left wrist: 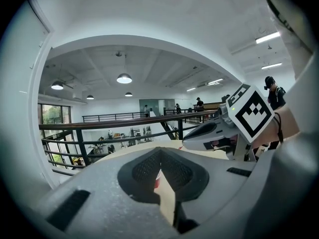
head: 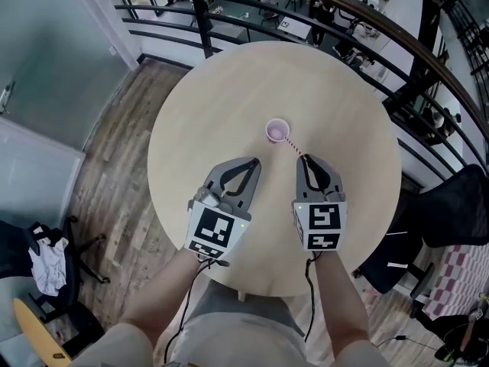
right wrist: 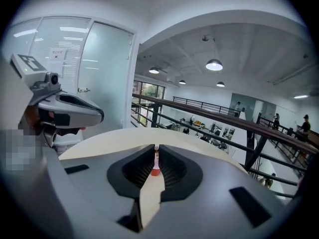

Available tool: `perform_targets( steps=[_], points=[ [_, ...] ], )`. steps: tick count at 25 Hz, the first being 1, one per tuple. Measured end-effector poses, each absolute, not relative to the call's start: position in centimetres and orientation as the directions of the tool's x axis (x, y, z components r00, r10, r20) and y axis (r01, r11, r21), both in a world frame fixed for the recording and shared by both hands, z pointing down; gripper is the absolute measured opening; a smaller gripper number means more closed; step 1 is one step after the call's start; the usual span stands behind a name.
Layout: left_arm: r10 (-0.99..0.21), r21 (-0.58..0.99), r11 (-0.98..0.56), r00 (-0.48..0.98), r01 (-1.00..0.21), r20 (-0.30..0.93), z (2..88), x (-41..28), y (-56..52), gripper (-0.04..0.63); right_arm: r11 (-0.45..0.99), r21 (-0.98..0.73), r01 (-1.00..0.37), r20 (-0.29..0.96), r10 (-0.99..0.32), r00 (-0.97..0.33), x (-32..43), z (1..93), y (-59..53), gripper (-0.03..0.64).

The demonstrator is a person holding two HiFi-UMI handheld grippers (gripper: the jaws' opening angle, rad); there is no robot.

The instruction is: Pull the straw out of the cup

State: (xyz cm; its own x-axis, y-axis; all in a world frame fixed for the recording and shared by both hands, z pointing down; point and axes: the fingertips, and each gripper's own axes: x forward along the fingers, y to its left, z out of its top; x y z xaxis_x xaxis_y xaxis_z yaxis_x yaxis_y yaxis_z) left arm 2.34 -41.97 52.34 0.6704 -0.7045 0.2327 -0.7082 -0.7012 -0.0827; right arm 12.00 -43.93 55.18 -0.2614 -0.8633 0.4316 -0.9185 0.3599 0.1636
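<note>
Black railings are curving behind the round bench, where the pink cup is standing near the middle. The right gripper is pinching the striped straw in its closed fingers, the straw's far end reaching the cup. The left gripper is keeping its fingers closed, holding nothing.

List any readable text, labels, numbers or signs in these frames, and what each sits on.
No readable words or numbers in any view.
Left cube and right cube: black-and-white square marker patterns, no letters.
Paper sheet on the glass wall: print too small to read.
</note>
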Motion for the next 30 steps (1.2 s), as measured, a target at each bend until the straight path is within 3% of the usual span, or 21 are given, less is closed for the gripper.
perform_targets(
  steps=[17, 30],
  points=[
    [-0.725, -0.208, -0.677, 0.689, -0.706, 0.020, 36.2, 2.5, -33.2, 0.014, 0.382, 0.223, -0.897, 0.131, -0.923, -0.361, 11.6, 34.9, -33.1, 0.035],
    [-0.708, -0.241, -0.667, 0.700, -0.705, -0.090, 28.6, 2.2, -25.3, 0.014, 0.396, 0.233, -0.888, 0.006, -0.914, -0.406, 12.6, 29.2, -24.8, 0.035]
  ],
)
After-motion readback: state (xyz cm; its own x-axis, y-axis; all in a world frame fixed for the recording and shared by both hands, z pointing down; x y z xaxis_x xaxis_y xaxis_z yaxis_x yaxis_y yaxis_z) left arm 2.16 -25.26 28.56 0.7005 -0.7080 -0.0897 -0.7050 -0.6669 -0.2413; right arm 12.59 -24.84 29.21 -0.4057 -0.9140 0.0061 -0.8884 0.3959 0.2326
